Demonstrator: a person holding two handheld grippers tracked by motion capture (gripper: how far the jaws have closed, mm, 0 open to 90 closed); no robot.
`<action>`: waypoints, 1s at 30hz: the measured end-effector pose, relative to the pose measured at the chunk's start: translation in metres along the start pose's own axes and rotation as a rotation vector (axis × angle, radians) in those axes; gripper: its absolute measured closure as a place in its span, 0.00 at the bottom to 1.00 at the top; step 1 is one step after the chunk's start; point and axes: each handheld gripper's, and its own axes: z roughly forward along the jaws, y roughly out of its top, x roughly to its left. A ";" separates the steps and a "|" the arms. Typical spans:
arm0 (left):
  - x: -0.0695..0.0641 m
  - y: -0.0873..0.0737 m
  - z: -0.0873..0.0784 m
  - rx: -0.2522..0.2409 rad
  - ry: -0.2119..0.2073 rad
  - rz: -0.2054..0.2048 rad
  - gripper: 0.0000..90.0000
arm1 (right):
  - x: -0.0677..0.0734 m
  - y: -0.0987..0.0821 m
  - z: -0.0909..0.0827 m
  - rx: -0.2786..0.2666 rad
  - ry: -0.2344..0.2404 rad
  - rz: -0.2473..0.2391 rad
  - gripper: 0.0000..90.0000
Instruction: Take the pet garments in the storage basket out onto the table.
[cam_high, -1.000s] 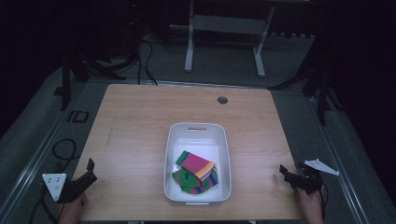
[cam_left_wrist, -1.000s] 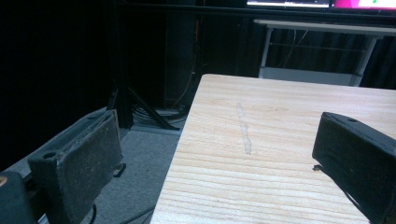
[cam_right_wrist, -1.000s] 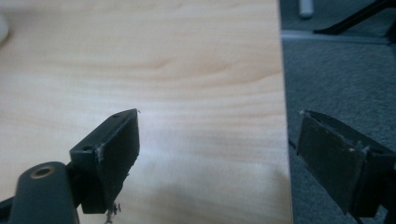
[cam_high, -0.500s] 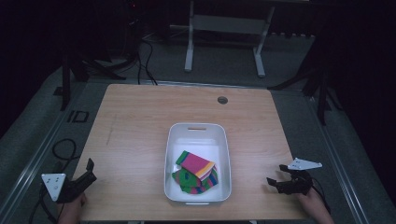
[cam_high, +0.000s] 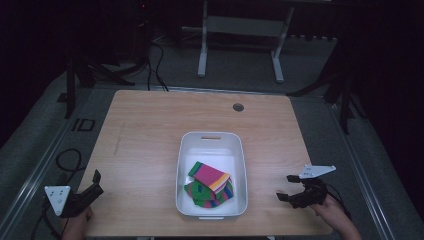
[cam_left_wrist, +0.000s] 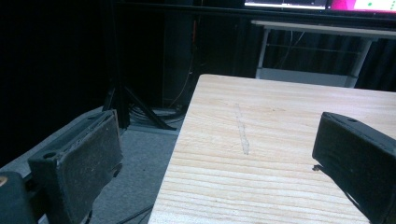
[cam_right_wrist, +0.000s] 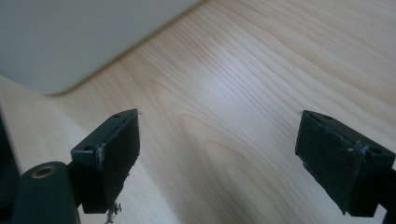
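A white bin (cam_high: 212, 137) sits at the middle of the wooden table (cam_high: 150, 135), with colourful folded cloths (cam_high: 210, 184) piled in its near half. My left gripper (cam_high: 96, 183) is at the table's near left corner, open and empty; its jaws straddle the table's left edge (cam_left_wrist: 177, 140) in the left gripper view. My right gripper (cam_high: 286, 188) hovers over the near right of the table, open and empty, pointing towards the bin. In the right gripper view the bin's white wall (cam_right_wrist: 70, 37) lies ahead of the spread jaws.
A round cable hole (cam_high: 238, 107) marks the table's far side. A metal stand (cam_high: 240, 40) and cables (cam_high: 155, 60) are on the dark floor beyond. A cable (cam_high: 65, 160) loops on the floor left of the table.
My right gripper has moved left from the table's right edge towards the bin and turned to face it. The left gripper has stayed put.
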 end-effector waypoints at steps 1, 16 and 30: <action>0.000 0.000 0.000 0.000 -0.001 0.000 0.02 | 0.002 0.005 0.000 0.004 0.006 -0.018 0.15; 0.000 0.000 0.000 -0.002 -0.003 0.001 0.02 | 0.028 0.068 0.000 0.047 0.086 -0.193 0.15; 0.001 0.000 0.000 0.000 -0.008 -0.003 0.02 | 0.051 0.115 0.012 0.091 0.170 -0.260 0.15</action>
